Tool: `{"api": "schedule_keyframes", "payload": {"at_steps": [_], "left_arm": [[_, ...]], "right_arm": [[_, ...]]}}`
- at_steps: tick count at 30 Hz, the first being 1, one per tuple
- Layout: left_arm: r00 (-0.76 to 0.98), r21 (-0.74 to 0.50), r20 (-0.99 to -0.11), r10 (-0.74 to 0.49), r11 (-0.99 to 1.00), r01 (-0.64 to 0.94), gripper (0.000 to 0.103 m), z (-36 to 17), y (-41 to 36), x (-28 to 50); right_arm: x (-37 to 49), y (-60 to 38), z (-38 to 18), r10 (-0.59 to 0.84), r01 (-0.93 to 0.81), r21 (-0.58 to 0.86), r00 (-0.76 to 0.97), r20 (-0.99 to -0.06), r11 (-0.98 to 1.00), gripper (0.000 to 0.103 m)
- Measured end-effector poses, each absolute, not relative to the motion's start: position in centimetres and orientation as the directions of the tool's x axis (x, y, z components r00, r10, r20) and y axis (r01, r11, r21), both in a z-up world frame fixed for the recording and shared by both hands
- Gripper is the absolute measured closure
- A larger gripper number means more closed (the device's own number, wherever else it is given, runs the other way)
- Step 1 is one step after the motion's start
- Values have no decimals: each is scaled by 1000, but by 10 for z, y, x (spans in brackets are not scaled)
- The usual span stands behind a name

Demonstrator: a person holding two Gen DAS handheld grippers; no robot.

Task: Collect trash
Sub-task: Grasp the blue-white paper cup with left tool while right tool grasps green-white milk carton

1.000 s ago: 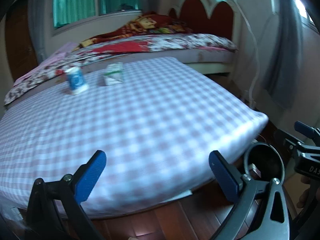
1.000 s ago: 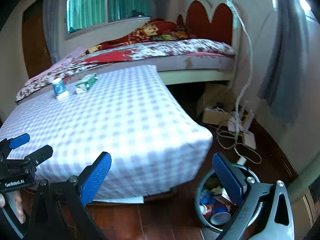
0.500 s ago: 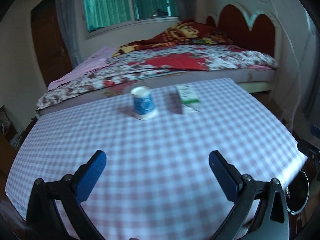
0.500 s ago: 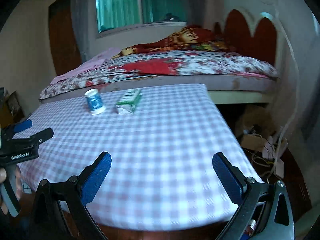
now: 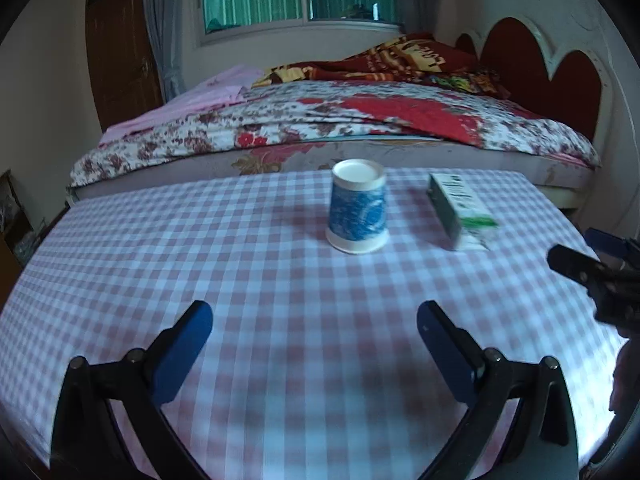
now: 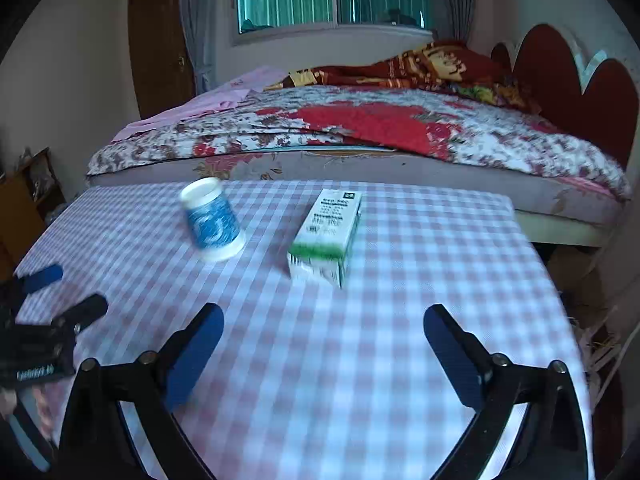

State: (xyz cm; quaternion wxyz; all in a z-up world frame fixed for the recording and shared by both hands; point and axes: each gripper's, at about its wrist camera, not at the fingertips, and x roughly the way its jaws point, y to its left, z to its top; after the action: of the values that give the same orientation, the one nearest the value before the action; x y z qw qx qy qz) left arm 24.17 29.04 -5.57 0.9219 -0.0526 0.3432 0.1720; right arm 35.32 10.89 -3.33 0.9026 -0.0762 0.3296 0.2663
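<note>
the cup stands upside down toward the far side of the checked surface, the carton lying just beside it. both tongs, left and right, gape empty, well short. i'd straddle the cup low and squeeze gently; paper crushes. no bin shows, and the carton's print blurs.

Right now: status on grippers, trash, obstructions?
Left gripper open, empty. Right gripper open, empty. Upside-down paper cup and carton on checked table, ungrasped. Nothing between grippers and either.
</note>
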Motion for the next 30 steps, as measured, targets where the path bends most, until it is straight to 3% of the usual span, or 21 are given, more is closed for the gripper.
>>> {"api": "schedule_keyframes", "payload": {"at_steps": [9,10,11,13,22,26,30], "left_arm": [[701,-16,-671,242,940,-340,1,-76,309,308],[703,-15,-670,240,942,-336,1,-77,308,314],[706,-18,-668,236,943,-332,1,-78,307,320],[712,-28,-664,230,943,-331,1,-78,305,330],[697,-35,-687,205,949,-313,8,-89,304,375],[656,26,-711,254,941,-336,12,-96,302,384],[656,12,-708,260,934,-357,12,-95,307,379]], "right_arm": [[440,170,-76,405,-544,39,574,-712,838,10],[445,172,-79,400,-549,28,572,-716,835,16],[451,174,-82,394,-556,15,569,-722,831,29],[461,170,-85,408,-567,34,548,-730,823,40],[486,157,-85,418,-553,58,553,-721,831,40],[488,158,-86,420,-543,72,551,-721,837,39],[490,158,-86,419,-535,84,545,-726,841,39]]}}
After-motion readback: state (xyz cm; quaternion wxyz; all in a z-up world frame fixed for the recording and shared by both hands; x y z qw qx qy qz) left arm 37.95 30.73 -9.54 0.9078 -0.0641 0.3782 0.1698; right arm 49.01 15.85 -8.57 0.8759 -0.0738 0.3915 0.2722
